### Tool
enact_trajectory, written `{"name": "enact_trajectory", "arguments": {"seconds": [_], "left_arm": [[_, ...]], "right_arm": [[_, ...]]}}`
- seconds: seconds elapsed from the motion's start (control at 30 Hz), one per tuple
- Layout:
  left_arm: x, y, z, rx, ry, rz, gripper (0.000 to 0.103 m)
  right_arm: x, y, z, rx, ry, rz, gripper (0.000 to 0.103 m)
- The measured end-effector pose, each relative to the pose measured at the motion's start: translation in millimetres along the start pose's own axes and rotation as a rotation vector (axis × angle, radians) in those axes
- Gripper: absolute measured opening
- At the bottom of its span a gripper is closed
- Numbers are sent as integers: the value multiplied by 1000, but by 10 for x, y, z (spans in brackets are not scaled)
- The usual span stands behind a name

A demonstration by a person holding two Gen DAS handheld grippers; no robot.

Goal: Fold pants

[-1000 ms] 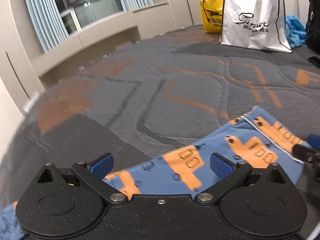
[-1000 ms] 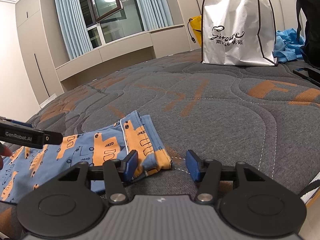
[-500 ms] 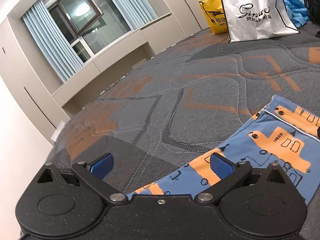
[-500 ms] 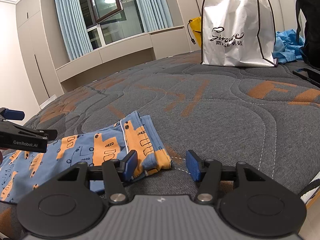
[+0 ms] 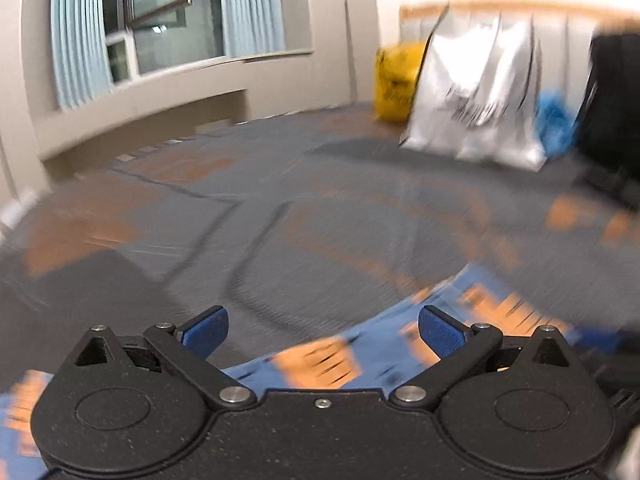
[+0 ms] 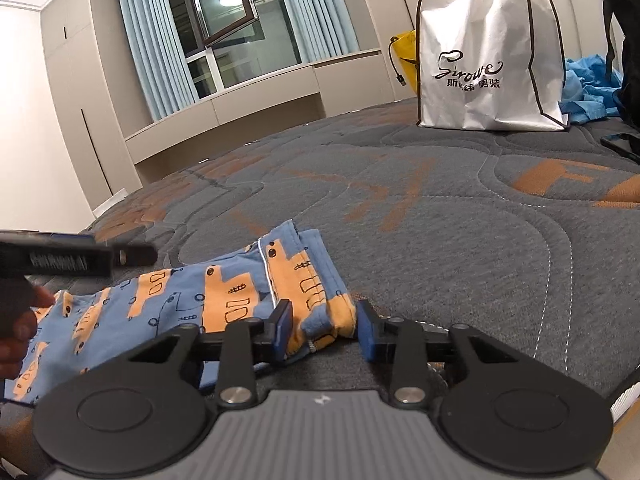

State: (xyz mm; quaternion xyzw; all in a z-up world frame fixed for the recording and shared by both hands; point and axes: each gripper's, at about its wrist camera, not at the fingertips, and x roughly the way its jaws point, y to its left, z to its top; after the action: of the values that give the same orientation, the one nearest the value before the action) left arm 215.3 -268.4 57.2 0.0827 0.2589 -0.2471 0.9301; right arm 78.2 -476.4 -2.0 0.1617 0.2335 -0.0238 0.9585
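Pants (image 6: 224, 300) corner between closing right tool (image 6: 323, 330) pads.

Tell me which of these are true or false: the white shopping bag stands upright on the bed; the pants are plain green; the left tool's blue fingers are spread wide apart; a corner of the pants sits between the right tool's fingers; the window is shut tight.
1. The white shopping bag stands upright on the bed. True.
2. The pants are plain green. False: they are blue with orange shapes.
3. The left gripper has its fingers spread wide. True, with nothing gripped.
4. A corner of the pants sits between the right gripper fingers. True; its jaws have just been closing around that corner.
5. The window is shut tight. False: one pane is tilted open.
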Motion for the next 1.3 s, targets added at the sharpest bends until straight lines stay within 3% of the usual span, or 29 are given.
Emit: {"name": "enact_trajectory", "arguments": {"seconds": [0.2, 0.27, 0.3, 0.37, 0.47, 0.7, 0.77, 0.83, 0.87, 1.0, 1.1, 1.3], "left_arm": [[264, 159, 118, -232, 63, -303, 93], [373, 152, 108, -272, 108, -368, 89], [427, 140, 112, -293, 133, -399, 88], [540, 160, 100, -369, 205, -504, 88], [665, 167, 46, -491, 293, -601, 88], [640, 95, 126, -463, 335, -570, 86], [628, 78, 121, -430, 351, -518, 71], [654, 90, 78, -432, 384, -489, 26], [652, 142, 50, -446, 393, -480, 19], [517, 322, -5, -485, 352, -469, 14], [231, 506, 20, -490, 283, -453, 13], [-419, 1192, -166, -502, 206, -346, 14]], "right_arm": [[4, -48, -3, 63, 2, -3, 42], [8, -4, -18, 48, 0, -9, 30], [14, 12, -20, 40, -2, 4, 20], [-8, 65, -21, 37, -17, 10, 18], [-100, 306, -43, -111, -84, -25, 18], [-121, 1091, -340, -569, -153, -120, 18], [-79, 1222, -405, -626, -156, -129, 18], [-48, 1295, -448, -662, -158, -136, 18], [-35, 1313, -460, -674, -159, -140, 18], [-40, 1415, -496, -700, -162, -143, 18], [-118, 1537, -461, -700, -192, -97, 18], [-273, 1946, -391, -683, -203, 130, 18]]}}
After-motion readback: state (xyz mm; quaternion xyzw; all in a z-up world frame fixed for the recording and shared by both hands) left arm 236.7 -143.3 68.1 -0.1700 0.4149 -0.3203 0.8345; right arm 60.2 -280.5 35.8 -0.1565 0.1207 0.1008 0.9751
